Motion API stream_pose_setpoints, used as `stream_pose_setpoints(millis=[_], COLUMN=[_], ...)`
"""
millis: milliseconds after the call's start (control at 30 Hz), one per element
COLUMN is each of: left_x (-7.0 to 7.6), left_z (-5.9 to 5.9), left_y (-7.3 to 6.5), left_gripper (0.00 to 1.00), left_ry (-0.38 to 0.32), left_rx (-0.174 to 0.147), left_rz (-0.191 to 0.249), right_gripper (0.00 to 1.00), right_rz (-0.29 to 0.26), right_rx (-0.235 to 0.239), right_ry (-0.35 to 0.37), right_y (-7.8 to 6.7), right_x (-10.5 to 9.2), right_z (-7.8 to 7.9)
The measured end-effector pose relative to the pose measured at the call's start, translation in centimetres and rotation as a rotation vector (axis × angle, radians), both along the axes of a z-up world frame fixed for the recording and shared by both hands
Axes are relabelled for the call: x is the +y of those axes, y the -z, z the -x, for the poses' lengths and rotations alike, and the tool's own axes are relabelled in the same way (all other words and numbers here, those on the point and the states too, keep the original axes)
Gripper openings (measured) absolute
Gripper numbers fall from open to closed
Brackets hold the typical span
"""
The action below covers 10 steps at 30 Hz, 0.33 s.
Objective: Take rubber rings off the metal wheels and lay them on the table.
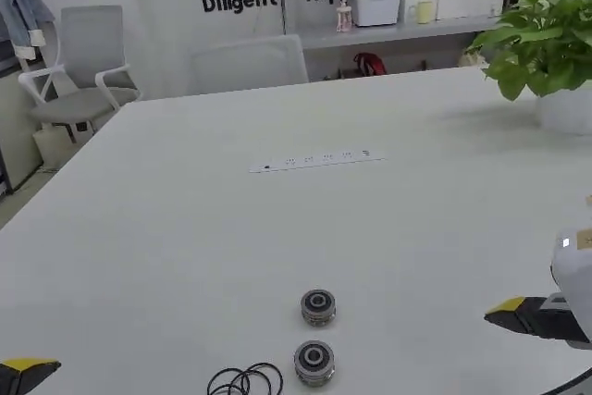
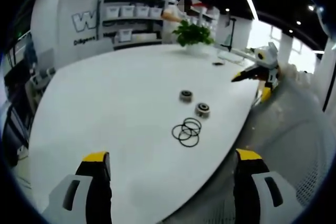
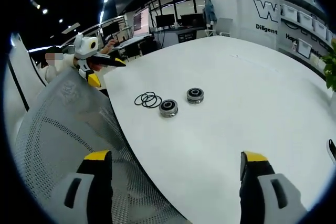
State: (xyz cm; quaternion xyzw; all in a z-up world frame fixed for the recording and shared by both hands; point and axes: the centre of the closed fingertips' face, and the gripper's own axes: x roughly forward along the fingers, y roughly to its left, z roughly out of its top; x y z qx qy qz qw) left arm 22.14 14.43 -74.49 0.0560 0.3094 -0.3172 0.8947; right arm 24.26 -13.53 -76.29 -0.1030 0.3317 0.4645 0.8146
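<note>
Head view: near wheel (image 1: 314,363) lies between left gripper (image 1: 26,372) and right gripper (image 1: 514,314), both released, empty.
Far wheel (image 1: 318,307) sits just behind it, loose rubber rings (image 1: 245,381) just left; the right gripper looks closer.

An office: long white table (image 1: 277,228), swivel chair (image 1: 88,57), wall slogans (image 1: 239,2), desk monitors (image 3: 140,23).
</note>
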Motion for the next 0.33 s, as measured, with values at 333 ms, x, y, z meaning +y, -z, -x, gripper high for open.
stream_pose_setpoints(millis=[333], left_x=[0.17], left_z=[0.19], left_y=[0.17], left_gripper=[0.99], left_ry=[-0.021], left_rx=[0.007], left_rz=[-0.006], right_gripper=[0.97], right_rz=[0.052], right_rx=[-0.019], right_ry=[-0.019], right_y=[0.66], right_x=[0.13], right_z=[0.3])
